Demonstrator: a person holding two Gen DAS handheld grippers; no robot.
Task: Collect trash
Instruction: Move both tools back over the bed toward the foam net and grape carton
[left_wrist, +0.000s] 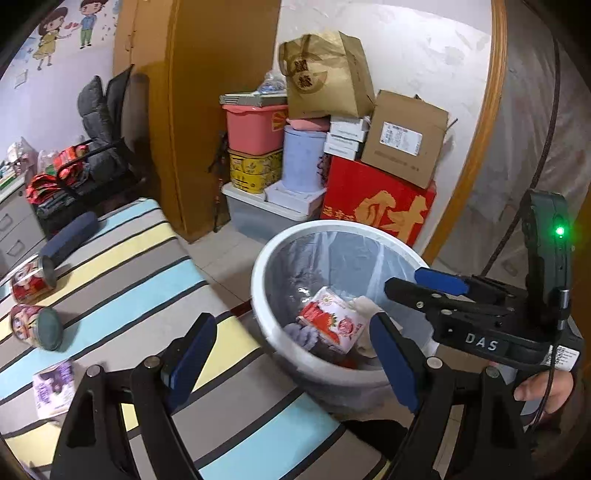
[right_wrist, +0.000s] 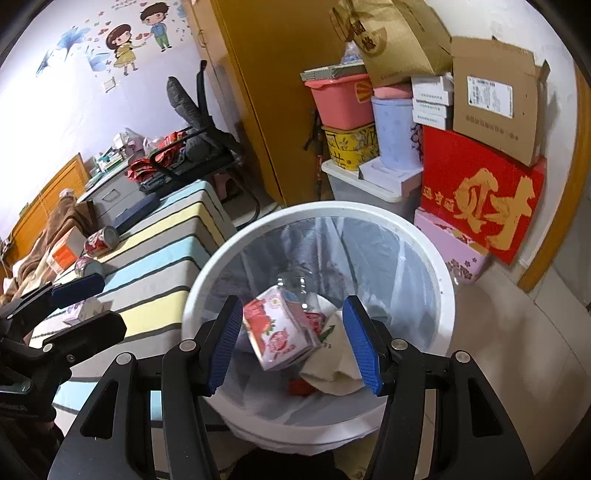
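Note:
A white bin with a clear liner stands on the floor beside the striped bed. Inside it lie a red-and-white strawberry carton, a clear bottle and a white cloth. My right gripper hangs open over the bin, the carton below its pads and free of them. My left gripper stands open at the bed's corner by the bin, holding nothing. On the bed lie two red cans and a purple carton.
Stacked boxes and tubs, among them a red box and a pink tub, fill the corner behind the bin. A yellow wardrobe and a dark chair stand beyond the bed. An orange box lies further up the bed.

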